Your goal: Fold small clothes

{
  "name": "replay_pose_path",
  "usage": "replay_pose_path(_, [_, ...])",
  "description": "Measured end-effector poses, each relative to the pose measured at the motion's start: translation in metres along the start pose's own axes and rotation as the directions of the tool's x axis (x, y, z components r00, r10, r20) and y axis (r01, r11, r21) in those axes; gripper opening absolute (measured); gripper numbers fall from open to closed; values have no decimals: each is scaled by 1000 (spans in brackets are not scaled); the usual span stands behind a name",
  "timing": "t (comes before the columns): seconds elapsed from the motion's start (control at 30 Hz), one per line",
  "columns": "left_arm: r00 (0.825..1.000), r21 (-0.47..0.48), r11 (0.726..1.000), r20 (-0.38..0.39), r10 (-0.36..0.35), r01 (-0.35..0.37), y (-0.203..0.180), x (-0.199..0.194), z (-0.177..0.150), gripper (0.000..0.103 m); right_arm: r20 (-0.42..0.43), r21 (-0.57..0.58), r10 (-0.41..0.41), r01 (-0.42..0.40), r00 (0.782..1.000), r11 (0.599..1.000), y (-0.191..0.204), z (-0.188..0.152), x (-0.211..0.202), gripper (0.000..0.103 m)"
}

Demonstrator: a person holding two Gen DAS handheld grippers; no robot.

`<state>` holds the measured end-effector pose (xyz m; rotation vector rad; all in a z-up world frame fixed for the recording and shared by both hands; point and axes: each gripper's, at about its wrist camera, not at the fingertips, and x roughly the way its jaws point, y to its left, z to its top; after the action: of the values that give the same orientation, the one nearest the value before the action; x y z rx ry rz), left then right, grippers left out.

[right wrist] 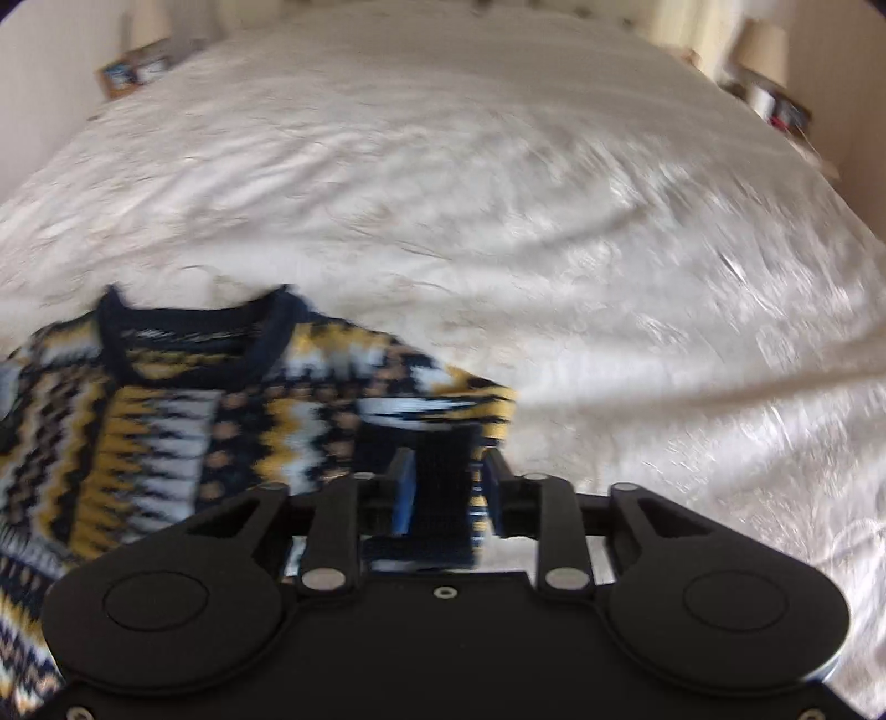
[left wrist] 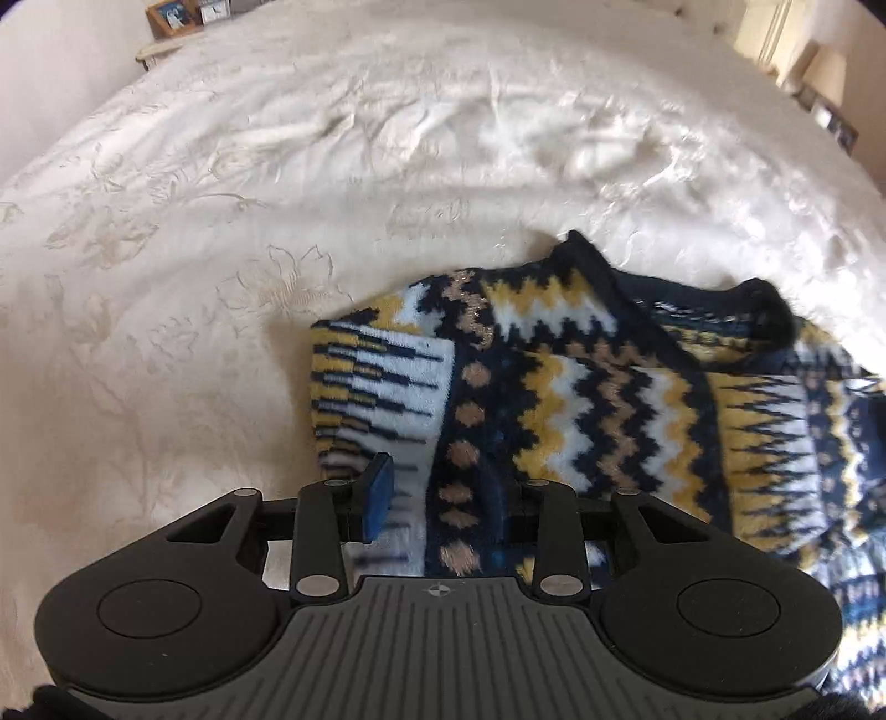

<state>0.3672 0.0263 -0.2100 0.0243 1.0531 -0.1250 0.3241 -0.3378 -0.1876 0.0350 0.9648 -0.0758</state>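
Observation:
A small knitted sweater (left wrist: 581,399) with navy, yellow, white and tan zigzags lies on a white bedspread (left wrist: 277,194). In the left wrist view my left gripper (left wrist: 443,493) is closed on the sweater's left side; knit fills the gap and hides the right finger, only the blue left pad (left wrist: 376,493) shows. In the right wrist view the sweater (right wrist: 166,421) lies left, its navy collar towards the far side. My right gripper (right wrist: 448,487) is shut on the navy cuff (right wrist: 443,498) of the right sleeve, folded inward. This view is blurred.
The embroidered white bedspread (right wrist: 609,249) stretches far ahead and to both sides. A bedside shelf with picture frames (left wrist: 177,16) stands at the far left. A lamp and small items (right wrist: 769,66) stand at the far right, beyond the bed's edge.

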Motion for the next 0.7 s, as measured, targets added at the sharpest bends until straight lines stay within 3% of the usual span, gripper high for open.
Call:
replay_pose_path(0.03, [1000, 3, 1000, 4, -7, 7, 0, -2, -6, 41, -5, -17, 10, -10, 1000, 1000, 5, -2, 2, 54])
replay_pose_path(0.13, [999, 41, 998, 2, -43, 43, 1, 4, -25, 70, -64, -16, 3, -4, 998, 1000, 11, -10, 22, 57])
replay_pose_path(0.17, [999, 70, 997, 0, -43, 43, -1, 7, -29, 76, -106, -14, -16, 15, 994, 1000, 11, -13, 31, 59])
replay_pose_path(0.2, [1000, 112, 993, 1, -31, 31, -4, 8, -33, 76, -148, -7, -26, 25, 989, 1000, 11, -16, 39, 62])
replay_pose_path(0.27, [1000, 171, 985, 8, -14, 12, -13, 3, -35, 77, -151, 30, -19, 24, 988, 999, 7, -20, 38, 65])
replay_pose_path(0.33, [1000, 153, 988, 2, -30, 29, -13, -9, -37, 80, -119, 49, -24, 30, 993, 998, 5, -24, 24, 93])
replay_pose_path(0.4, [998, 100, 993, -7, -57, 58, -7, -22, -42, 80, -72, 71, 12, -7, 997, 997, 5, -32, 3, 102])
replay_pose_path(0.53, [993, 65, 992, -56, -108, 112, -10, -45, -70, 81, -84, 74, 61, -55, 995, 996, 24, -57, -28, 103])
replay_pose_path(0.7, [986, 218, 969, -143, -89, 119, -39, -60, -138, 81, -122, -50, 73, -80, 990, 996, 77, -104, -50, 103])
